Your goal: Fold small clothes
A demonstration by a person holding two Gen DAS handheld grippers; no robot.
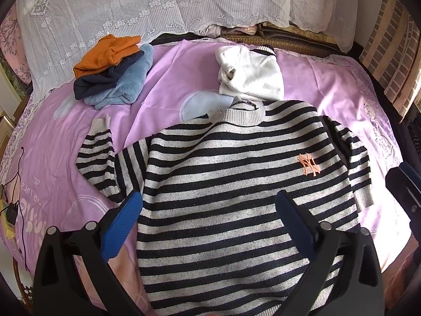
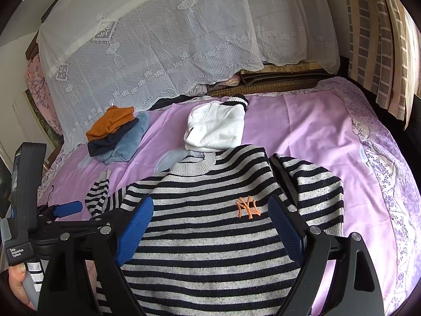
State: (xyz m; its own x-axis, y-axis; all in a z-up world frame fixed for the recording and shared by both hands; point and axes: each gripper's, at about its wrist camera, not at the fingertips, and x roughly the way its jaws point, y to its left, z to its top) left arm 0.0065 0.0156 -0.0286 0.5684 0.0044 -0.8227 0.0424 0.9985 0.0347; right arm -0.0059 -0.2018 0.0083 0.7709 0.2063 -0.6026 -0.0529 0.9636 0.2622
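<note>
A black-and-grey striped sweater [image 1: 223, 173] with an orange logo lies face up and spread flat on the pink bedsheet [image 1: 168, 79]; it also shows in the right wrist view [image 2: 210, 226]. Its left sleeve [image 1: 97, 155] is bent upward, its right sleeve [image 1: 355, 163] folded along the body. My left gripper [image 1: 210, 205] is open and empty above the sweater's lower body. My right gripper [image 2: 210, 216] is open and empty above the chest, and shows at the left wrist view's right edge [image 1: 405, 184]. The left gripper shows in the right wrist view [image 2: 65, 208].
A white knitted garment [image 1: 250, 76] lies crumpled just beyond the sweater's collar. A folded pile of orange, navy and blue clothes [image 1: 113, 68] sits at the far left of the bed. A lace cover [image 1: 158, 5] drapes the headboard. Cables and a charger [image 1: 10, 208] lie at the left edge.
</note>
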